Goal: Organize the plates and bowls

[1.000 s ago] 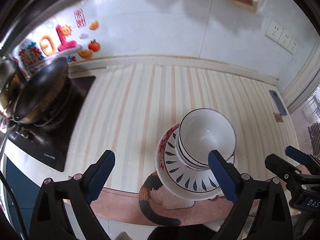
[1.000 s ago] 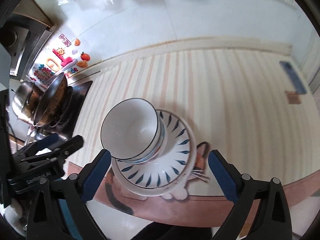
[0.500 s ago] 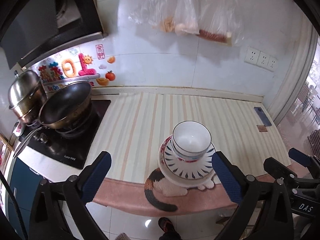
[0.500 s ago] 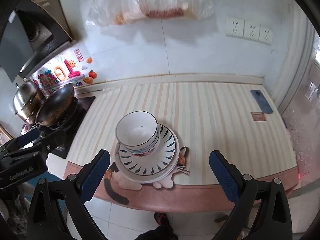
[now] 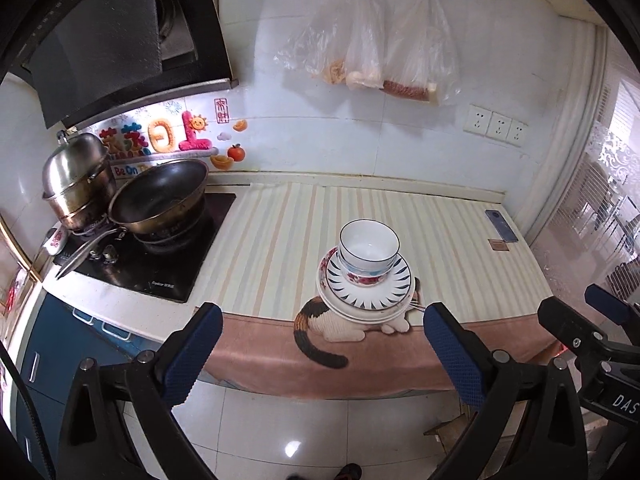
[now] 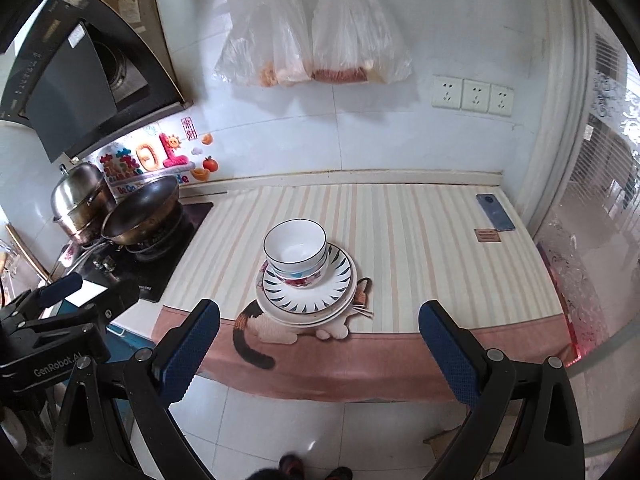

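A stack of white bowls [image 5: 369,249] sits on a stack of plates [image 5: 394,286], the top plate with blue petal marks, near the counter's front edge on a cat-print cloth. The same bowls [image 6: 295,249] and plates [image 6: 340,276] show in the right wrist view. My left gripper [image 5: 322,354] is open and empty, held back from the counter over the floor. My right gripper [image 6: 320,350] is open and empty too, also back from the counter. Each gripper shows at the side of the other's view.
A stove with a dark wok [image 5: 160,196] and a steel pot [image 5: 78,180] stands at the left. A phone [image 5: 500,226] and a small brown card [image 5: 499,245] lie at the counter's right end. Plastic bags [image 5: 372,40] hang on the wall above. A striped cloth [image 5: 280,236] covers the counter.
Both grippers have pulled back and up from the stack, away from the counter. The bowls and plates stay where they were.
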`<action>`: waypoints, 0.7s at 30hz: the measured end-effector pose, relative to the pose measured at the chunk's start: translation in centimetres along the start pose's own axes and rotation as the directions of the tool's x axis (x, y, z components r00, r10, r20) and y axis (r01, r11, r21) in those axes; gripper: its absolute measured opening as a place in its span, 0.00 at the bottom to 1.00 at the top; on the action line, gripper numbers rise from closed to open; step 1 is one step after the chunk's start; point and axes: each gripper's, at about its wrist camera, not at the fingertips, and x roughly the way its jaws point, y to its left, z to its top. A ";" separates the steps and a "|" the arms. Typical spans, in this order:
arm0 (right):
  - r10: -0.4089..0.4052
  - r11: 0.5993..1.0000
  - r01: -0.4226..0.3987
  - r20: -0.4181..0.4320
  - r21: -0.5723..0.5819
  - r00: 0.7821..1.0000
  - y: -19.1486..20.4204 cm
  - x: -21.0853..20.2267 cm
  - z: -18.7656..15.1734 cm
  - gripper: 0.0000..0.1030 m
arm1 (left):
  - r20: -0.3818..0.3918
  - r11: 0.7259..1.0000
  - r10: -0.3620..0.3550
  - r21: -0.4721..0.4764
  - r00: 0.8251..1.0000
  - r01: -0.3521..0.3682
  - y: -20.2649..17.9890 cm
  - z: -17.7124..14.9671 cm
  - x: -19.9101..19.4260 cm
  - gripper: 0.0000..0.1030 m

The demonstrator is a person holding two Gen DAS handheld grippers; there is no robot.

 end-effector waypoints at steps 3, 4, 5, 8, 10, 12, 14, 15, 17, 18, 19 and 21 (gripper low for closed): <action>-0.006 1.000 0.006 0.020 0.001 1.000 0.4 -2.3 -1.1 0.99 | 0.018 1.000 0.006 0.013 1.000 -0.007 0.2 -0.9 -1.7 1.00; -0.008 1.000 0.008 0.025 0.002 1.000 0.7 -3.2 -1.5 0.99 | 0.024 1.000 0.005 0.016 1.000 -0.005 0.3 -1.3 -2.4 1.00; -0.007 1.000 0.007 0.029 0.002 1.000 0.9 -4.1 -1.9 0.99 | 0.031 1.000 0.007 0.017 0.999 -0.008 0.4 -1.7 -2.8 1.00; -0.012 1.000 0.012 0.045 0.001 0.999 1.8 -6.2 -3.2 0.99 | 0.052 1.000 0.018 0.021 0.998 -0.020 1.0 -2.5 -4.3 1.00; -0.018 1.000 0.018 0.051 0.000 0.999 2.4 -7.4 -4.1 0.99 | 0.060 1.000 0.021 0.013 0.998 -0.022 1.5 -3.0 -5.3 1.00; -0.022 1.000 0.022 0.056 0.002 0.998 3.0 -8.5 -4.9 0.99 | 0.075 1.000 0.029 0.008 0.997 -0.029 2.1 -3.5 -6.5 1.00; -0.019 1.000 0.019 0.058 0.007 0.998 3.4 -9.4 -5.4 0.99 | 0.089 0.999 0.034 0.004 0.995 -0.035 2.6 -3.8 -7.4 1.00; -0.021 1.000 0.021 0.065 0.007 0.998 3.6 -10.0 -5.7 0.99 | 0.095 0.999 0.037 0.003 0.995 -0.037 2.8 -4.0 -7.9 1.00; -0.028 1.000 0.028 0.076 0.001 0.997 4.1 -10.8 -6.1 0.99 | 0.107 0.999 0.037 0.003 0.994 -0.038 3.3 -4.4 -8.6 1.00; -0.032 0.999 0.032 0.085 0.002 0.996 4.3 -11.2 -6.2 0.99 | 0.111 0.999 0.039 0.004 0.993 -0.039 3.5 -4.5 -8.9 1.00; -0.036 0.999 0.036 0.093 0.001 0.995 4.5 -11.7 -6.4 0.99 | 0.115 0.999 0.039 0.004 0.993 -0.040 3.6 -4.7 -9.2 1.00; -0.041 0.999 0.041 0.105 0.002 0.994 5.1 -12.5 -6.8 0.99 | 0.115 0.999 0.037 0.006 0.993 -0.038 3.9 -5.0 -9.6 1.00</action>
